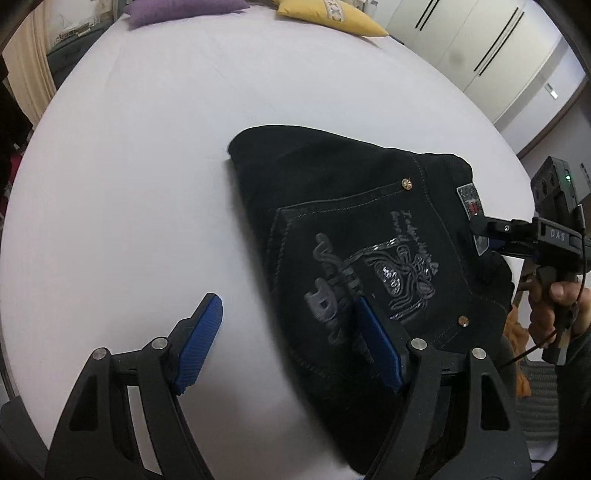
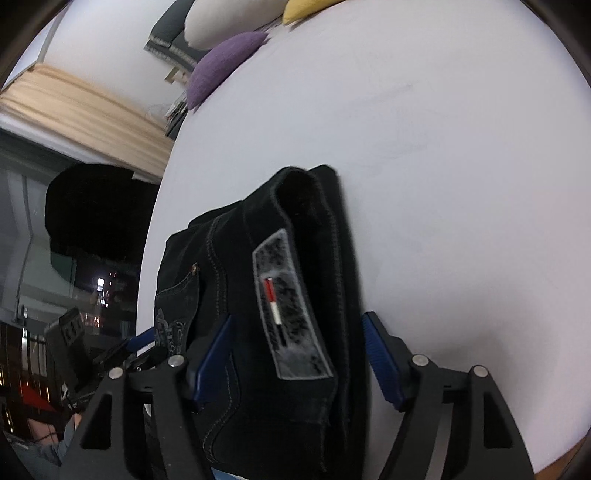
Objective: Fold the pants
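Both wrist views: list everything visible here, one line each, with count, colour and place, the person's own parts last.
pants: one, black, folded into a compact stack on the bed, embroidered back pocket up
waistband patch: one, grey with a red and white stripe, at the pants' right end
bed sheet: one, pale lilac, under the pants
purple cushion: one, far edge of the bed
yellow cushion: one, beside the purple one
white pillow: one, past the purple cushion
wardrobe: one, white, beyond the bed
left tongs: black with blue pads, open, over the pants' left edge
right tongs: same colours, open, straddling the waistband
hand: one, gripping the right handle
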Action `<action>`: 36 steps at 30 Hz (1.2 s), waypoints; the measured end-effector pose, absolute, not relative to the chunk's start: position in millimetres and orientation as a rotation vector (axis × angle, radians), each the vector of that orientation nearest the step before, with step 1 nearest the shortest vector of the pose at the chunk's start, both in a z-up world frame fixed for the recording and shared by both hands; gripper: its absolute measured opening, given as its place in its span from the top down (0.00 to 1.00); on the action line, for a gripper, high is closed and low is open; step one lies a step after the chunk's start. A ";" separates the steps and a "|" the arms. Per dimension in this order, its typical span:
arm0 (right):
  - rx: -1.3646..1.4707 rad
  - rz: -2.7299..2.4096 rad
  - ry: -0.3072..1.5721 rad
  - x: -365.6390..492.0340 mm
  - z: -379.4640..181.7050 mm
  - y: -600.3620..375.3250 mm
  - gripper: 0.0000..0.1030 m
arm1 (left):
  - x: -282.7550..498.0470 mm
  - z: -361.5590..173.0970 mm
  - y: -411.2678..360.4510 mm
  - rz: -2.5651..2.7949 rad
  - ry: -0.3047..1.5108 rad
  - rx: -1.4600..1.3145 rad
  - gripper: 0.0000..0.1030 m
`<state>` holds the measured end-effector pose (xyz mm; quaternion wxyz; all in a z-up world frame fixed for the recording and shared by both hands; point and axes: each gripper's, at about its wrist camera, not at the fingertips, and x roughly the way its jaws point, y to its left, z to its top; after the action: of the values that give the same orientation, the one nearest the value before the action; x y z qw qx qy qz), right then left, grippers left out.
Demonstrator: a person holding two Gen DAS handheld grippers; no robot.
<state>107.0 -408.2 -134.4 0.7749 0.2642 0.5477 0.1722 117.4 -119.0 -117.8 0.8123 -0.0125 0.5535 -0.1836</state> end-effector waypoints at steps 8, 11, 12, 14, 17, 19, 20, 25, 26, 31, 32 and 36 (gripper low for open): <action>0.545 0.382 1.196 109.3 -135.4 -408.9 0.50 | 129.6 -131.3 -132.2 -0.424 1.214 -0.023 0.46; 0.526 0.373 1.199 109.6 -134.7 -405.6 0.57 | 131.5 -131.9 -137.4 -0.429 1.220 -0.020 0.52; 0.508 0.370 1.200 109.4 -132.9 -403.7 0.58 | 131.7 -131.6 -138.5 -0.431 1.221 -0.018 0.54; 0.480 0.360 1.199 108.9 -129.3 -402.0 0.63 | 132.8 -131.7 -141.8 -0.438 1.219 -0.014 0.60; 0.431 0.340 1.189 106.3 -122.2 -398.1 0.68 | 133.3 -130.4 -144.7 -0.454 1.210 -0.016 0.68; 0.383 0.324 1.181 104.2 -116.5 -393.4 0.70 | 134.2 -128.9 -146.8 -0.459 1.203 -0.021 0.72; 0.367 0.319 1.178 105.1 -115.8 -391.8 0.72 | 134.6 -128.1 -146.5 -0.462 1.202 -0.025 0.75; 0.275 0.300 1.134 98.0 -92.8 -376.7 0.79 | 133.5 -120.6 -148.1 -0.471 1.189 -0.025 0.82; 0.263 0.303 1.121 96.1 -85.3 -373.3 0.80 | 133.2 -118.0 -147.7 -0.473 1.185 -0.031 0.83; 0.218 0.313 1.088 92.7 -64.6 -359.4 0.81 | 132.6 -101.0 -141.6 -0.486 1.162 -0.067 0.83; 0.215 0.316 1.083 93.2 -60.6 -356.4 0.81 | 132.7 -96.4 -137.1 -0.484 1.151 -0.072 0.84; 0.206 0.349 1.052 103.3 -44.1 -341.0 0.81 | 140.1 -75.7 -119.3 -0.465 1.105 -0.087 0.84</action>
<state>103.3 -341.0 -44.1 0.8453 0.0977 0.4985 0.1654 140.1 -119.3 -75.7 0.8249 -0.0408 0.5197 -0.2188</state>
